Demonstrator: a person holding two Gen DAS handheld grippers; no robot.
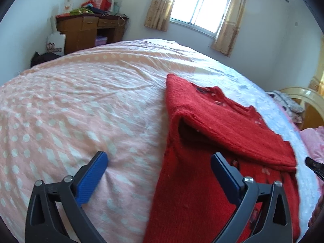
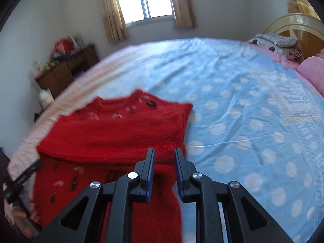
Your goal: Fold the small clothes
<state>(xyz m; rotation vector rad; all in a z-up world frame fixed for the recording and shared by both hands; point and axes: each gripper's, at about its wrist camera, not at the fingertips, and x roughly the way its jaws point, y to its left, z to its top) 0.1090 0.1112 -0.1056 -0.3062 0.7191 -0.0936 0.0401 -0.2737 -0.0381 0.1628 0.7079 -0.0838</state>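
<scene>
A small red knitted sweater lies on the bed, with a sleeve folded across its chest. My left gripper is wide open above the sweater's left edge, one finger over the sheet and one over the knit, holding nothing. In the right wrist view the sweater lies at lower left. My right gripper hovers over its right side with the jaws a narrow gap apart and nothing between them. The left gripper shows at the left edge of the right wrist view.
The bed sheet is pink with white dots on the left and blue with white dots on the right. Pillows and a headboard lie at the right. A cluttered wooden desk stands by the far wall.
</scene>
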